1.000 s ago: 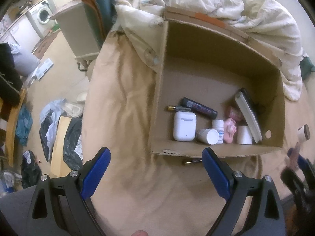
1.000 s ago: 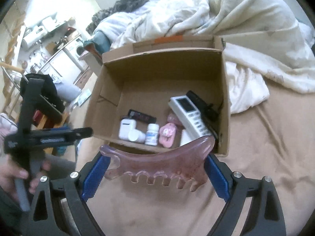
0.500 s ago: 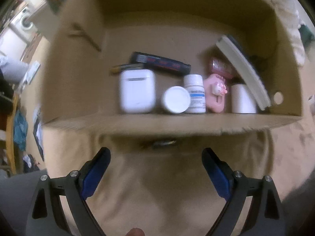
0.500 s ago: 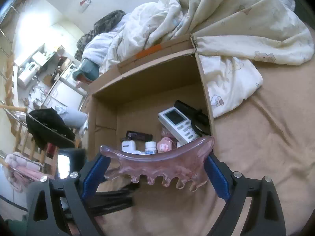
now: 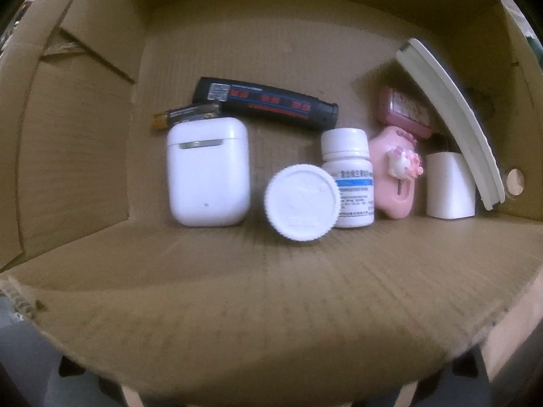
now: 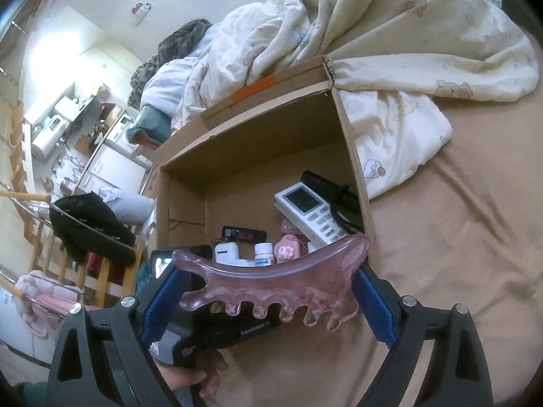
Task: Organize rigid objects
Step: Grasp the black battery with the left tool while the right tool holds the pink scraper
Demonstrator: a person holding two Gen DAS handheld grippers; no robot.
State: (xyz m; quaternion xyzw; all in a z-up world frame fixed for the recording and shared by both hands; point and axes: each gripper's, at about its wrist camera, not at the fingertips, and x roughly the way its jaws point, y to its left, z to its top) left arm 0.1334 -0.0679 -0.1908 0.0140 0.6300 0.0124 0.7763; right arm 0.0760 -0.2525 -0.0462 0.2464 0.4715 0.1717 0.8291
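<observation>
The pink translucent comb is a wide curved piece with a smooth arched back and a row of blunt rounded teeth pointing down. It sits crosswise in the right gripper, clamped at both ends between the blue pads, in the air just short of the cardboard box.

The box stands open on the tan bed sheet, with a rumpled cream duvet against its far and right walls. Along the near wall inside stand a white earbud case, a white ribbed jar lid, a white pill bottle, a pink charm and a white cylinder. Behind them lie a black bar and a battery. A white remote control leans against the right wall.

The left gripper, held by a hand, lies low in front of the box, right under the comb. Its jaws have just been closing, but the box's near wall hides its fingers, so I cannot tell its grip or whether anything is between them.

The box's left half and back floor are bare cardboard, and the sheet to the right lies open
</observation>
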